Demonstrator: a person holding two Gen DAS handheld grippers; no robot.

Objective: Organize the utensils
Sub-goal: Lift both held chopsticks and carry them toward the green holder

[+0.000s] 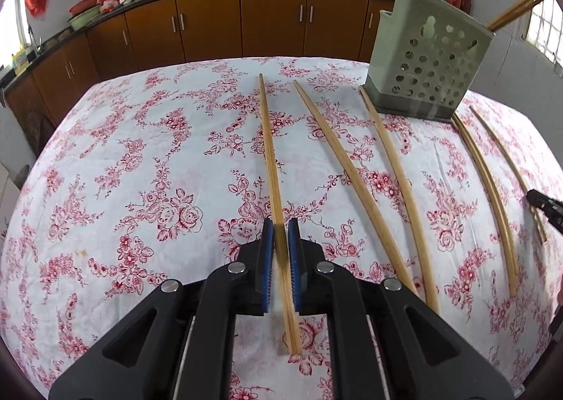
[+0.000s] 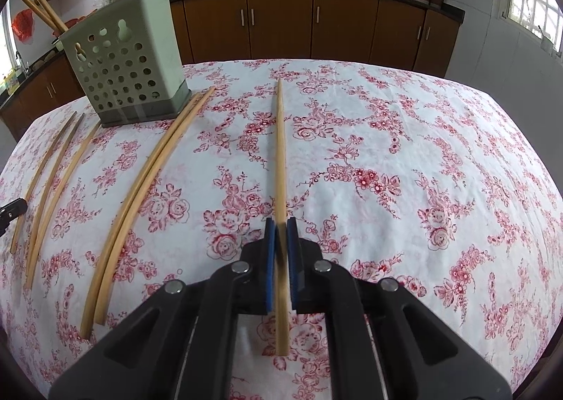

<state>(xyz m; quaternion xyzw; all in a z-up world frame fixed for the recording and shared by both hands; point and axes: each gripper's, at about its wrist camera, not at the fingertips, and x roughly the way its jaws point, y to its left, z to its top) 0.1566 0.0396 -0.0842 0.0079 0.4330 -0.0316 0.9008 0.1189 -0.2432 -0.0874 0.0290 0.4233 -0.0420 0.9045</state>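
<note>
Black hand-held gripper (image 1: 280, 227), blue pads (image 1: 269, 241)

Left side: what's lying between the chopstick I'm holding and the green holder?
In the left wrist view, two loose chopsticks lie on the cloth between the held chopstick in the left gripper and the holder.

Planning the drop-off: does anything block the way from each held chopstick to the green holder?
Nothing visible does. The left tool and right tool each grip a chopstick; only loose chopsticks lie flat on the cloth before the holder.
</note>
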